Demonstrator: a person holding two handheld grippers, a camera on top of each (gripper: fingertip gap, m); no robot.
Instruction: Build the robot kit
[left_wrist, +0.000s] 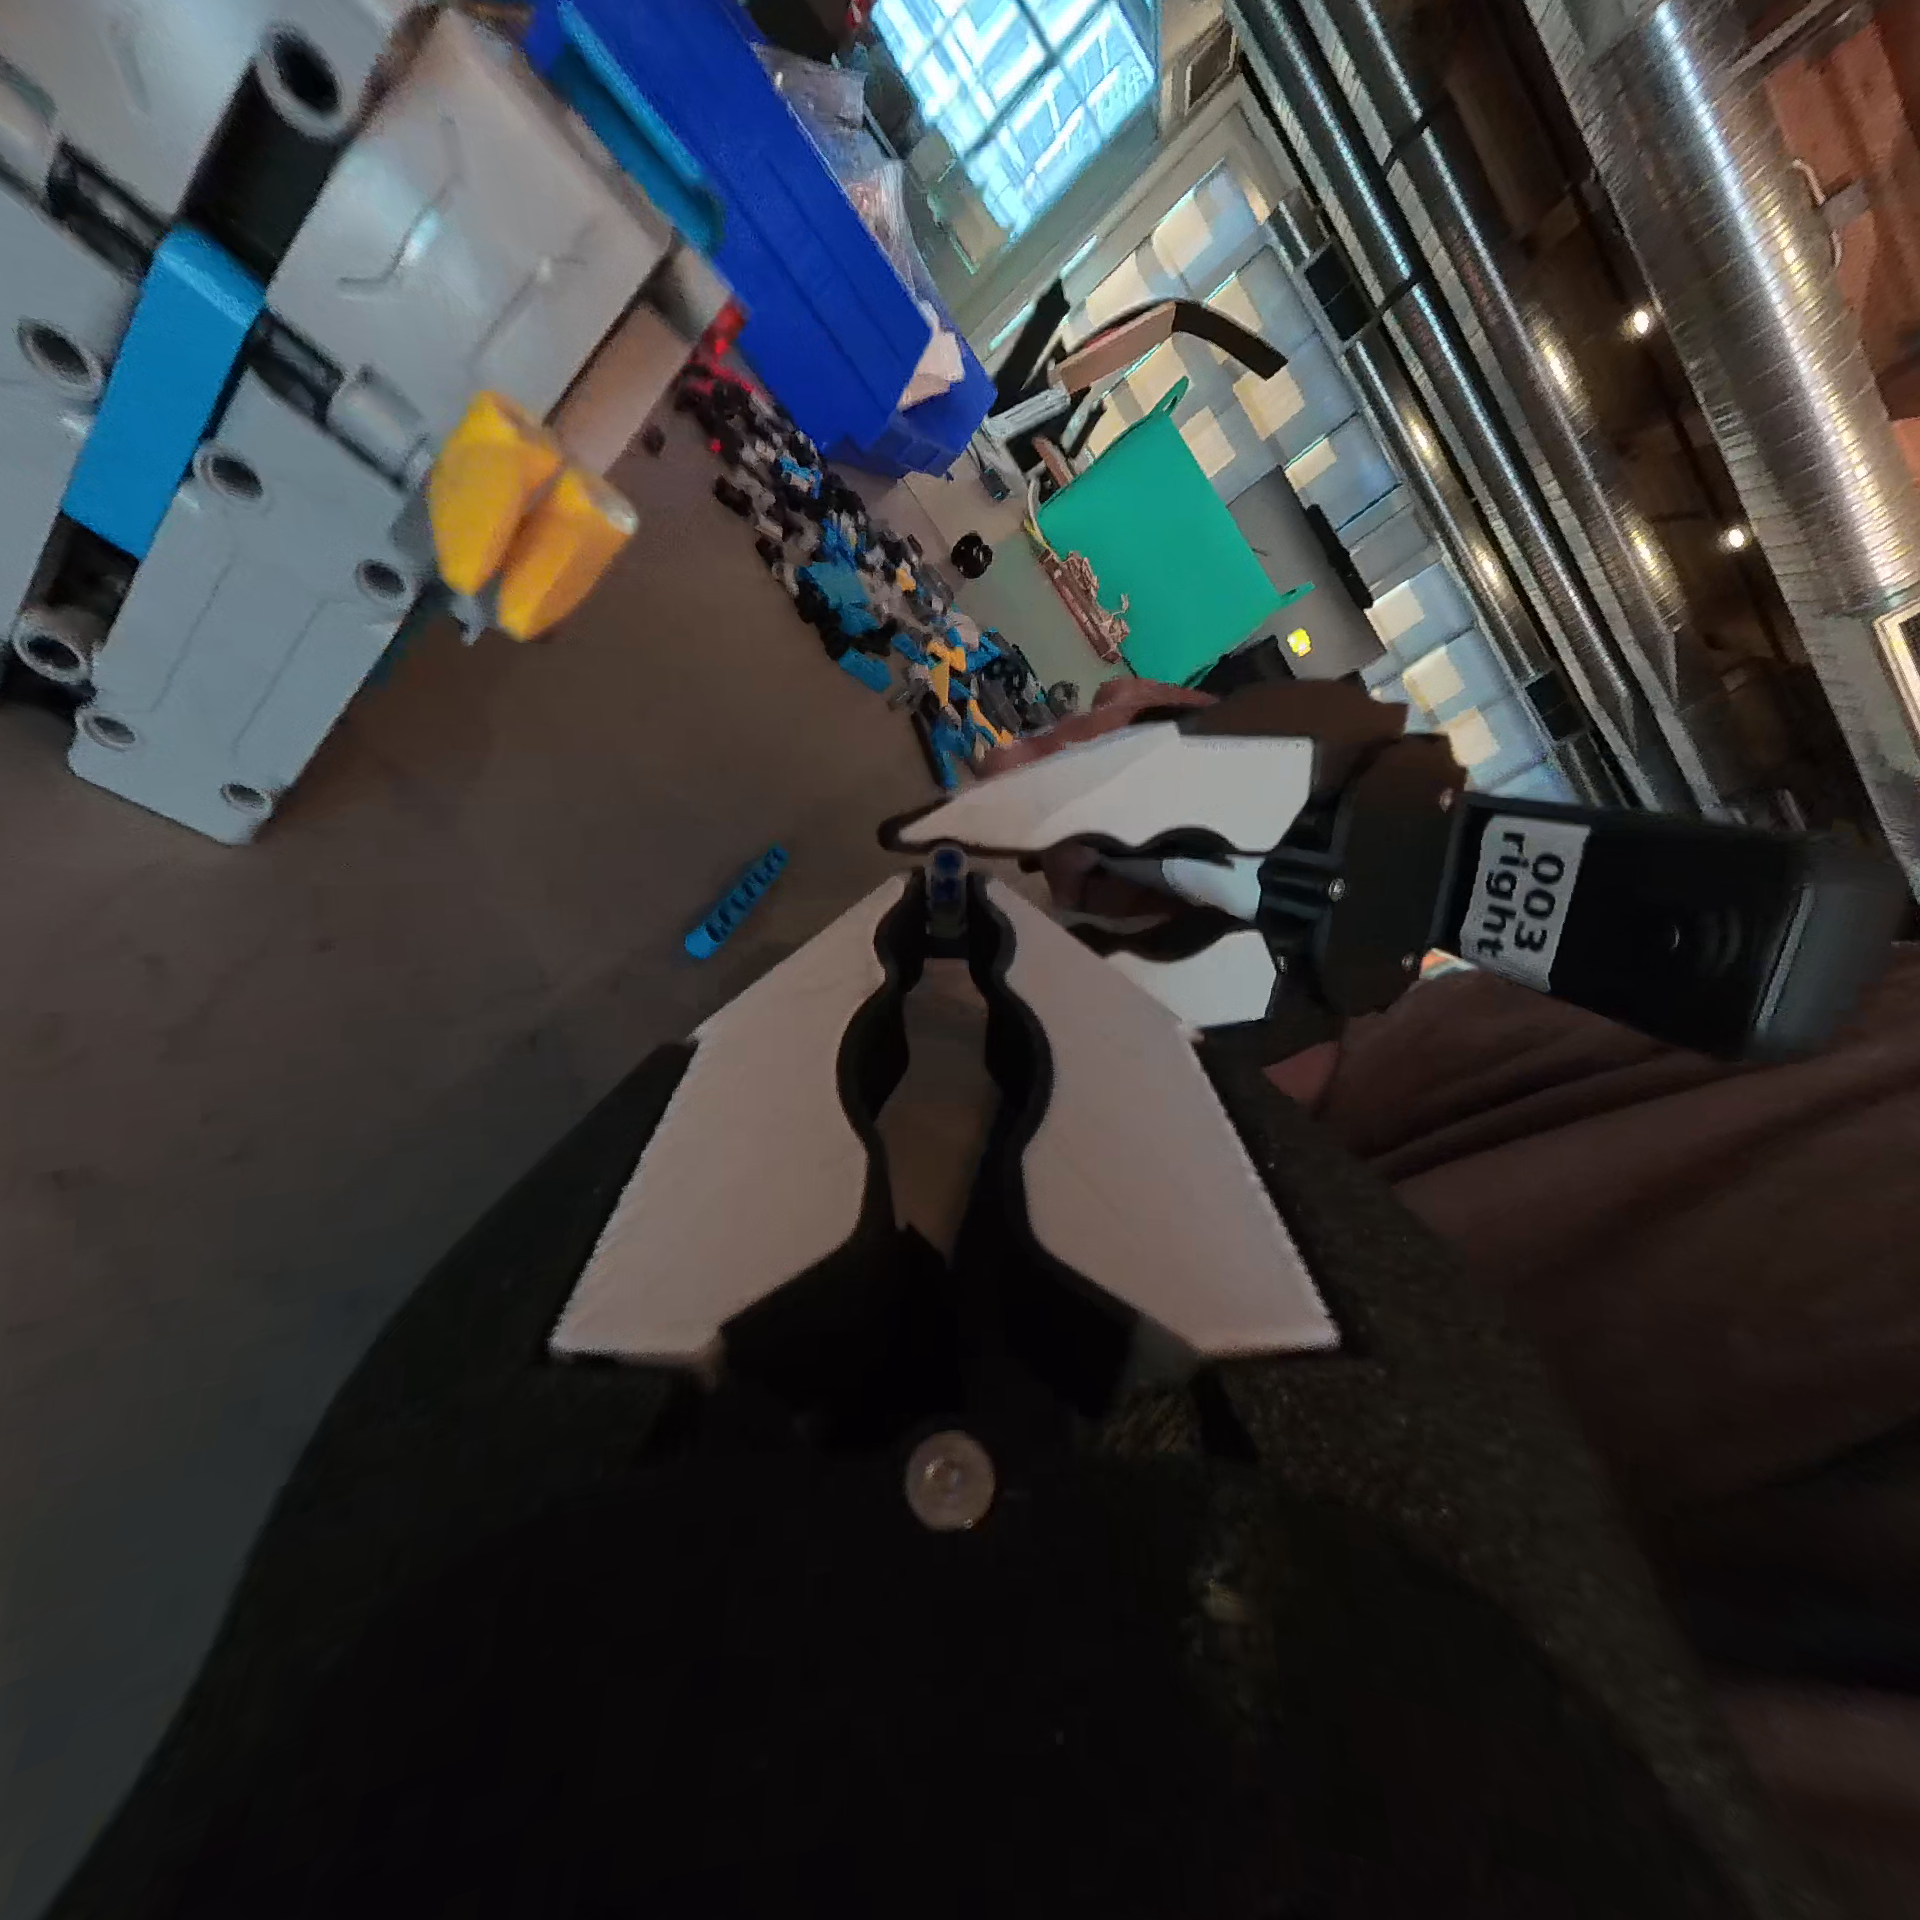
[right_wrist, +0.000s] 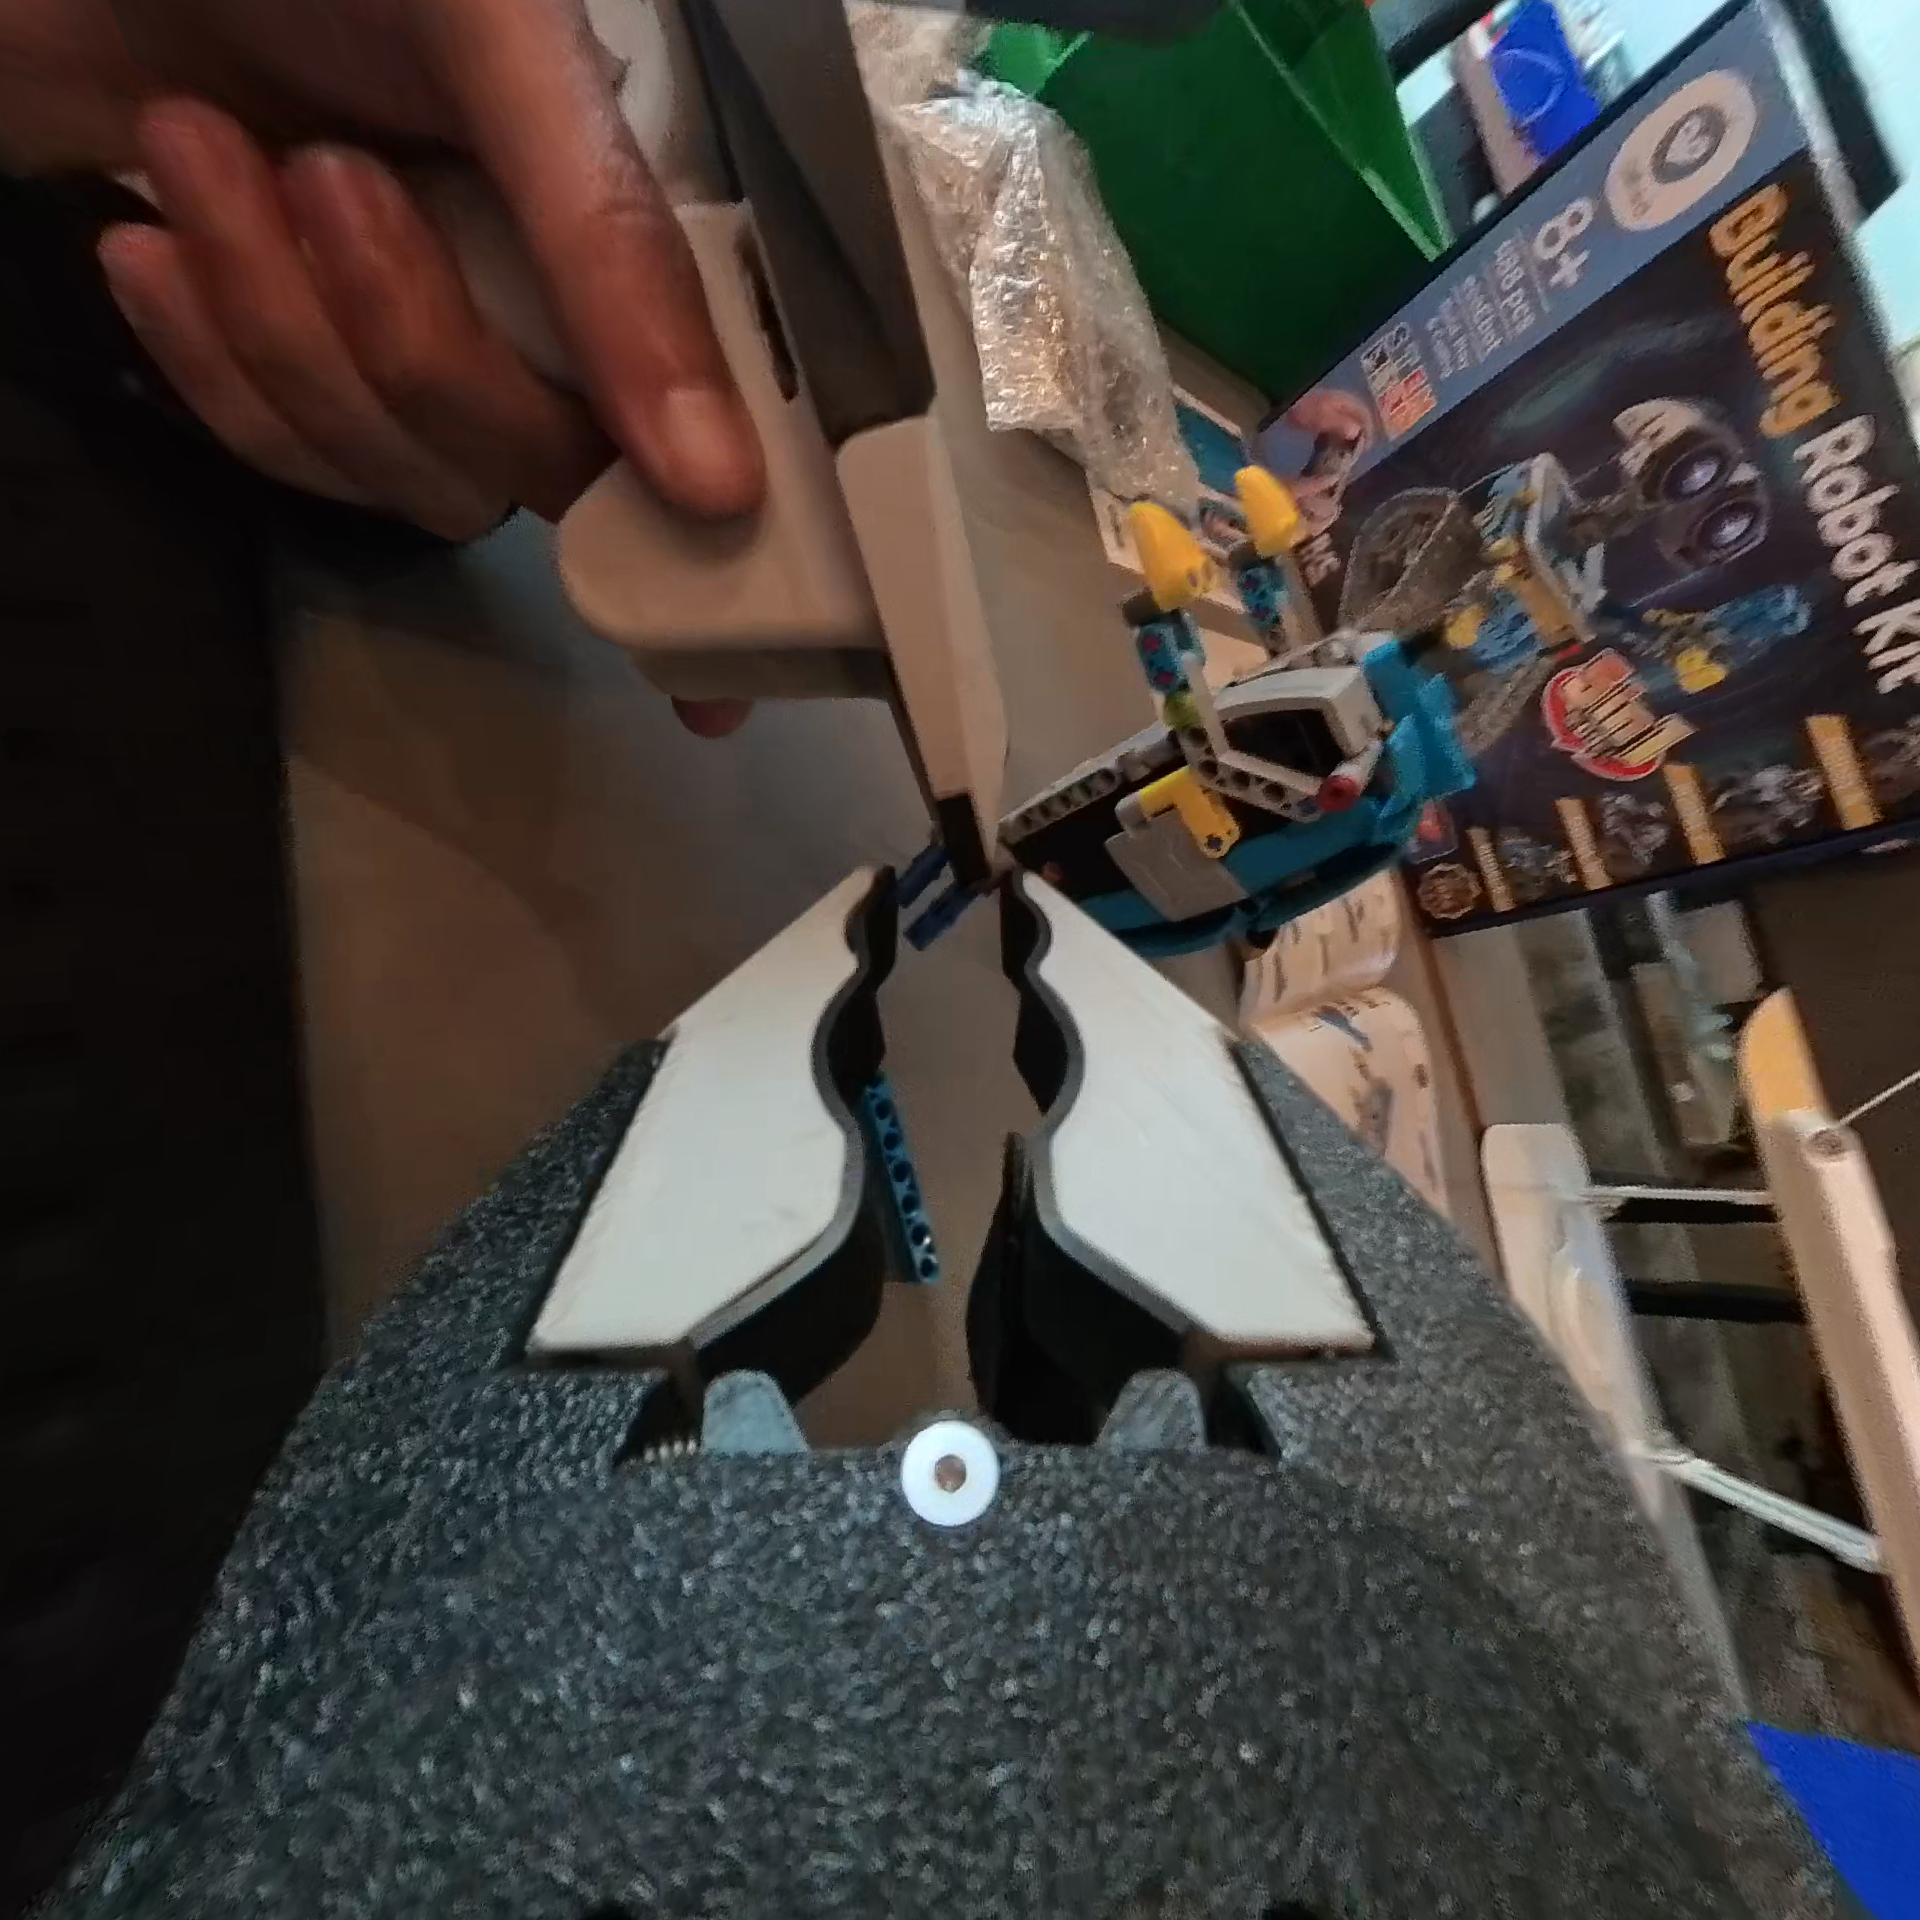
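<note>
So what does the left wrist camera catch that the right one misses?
Only the left view shows the blue bin, the pile of loose pieces and the green sheet. Only the right view shows the kit box, the bubble wrap and a hand. Both show the small blue pin pinched by the left gripper, the open right gripper, the blue beam and the built model.

- L gripper (left_wrist: 943, 883): jaws nearly shut at the tips, pinching a small blue peg; white fingers w/ black inner edges.
- R gripper (right_wrist: 948, 899): jaws apart, narrow gap at tips, nothing clamped between them.
- L & R tips sit just beside each other, roughly at right angles.
- Hand (right_wrist: 416, 281) wraps the L gripper's handle, fingers curled.
</note>
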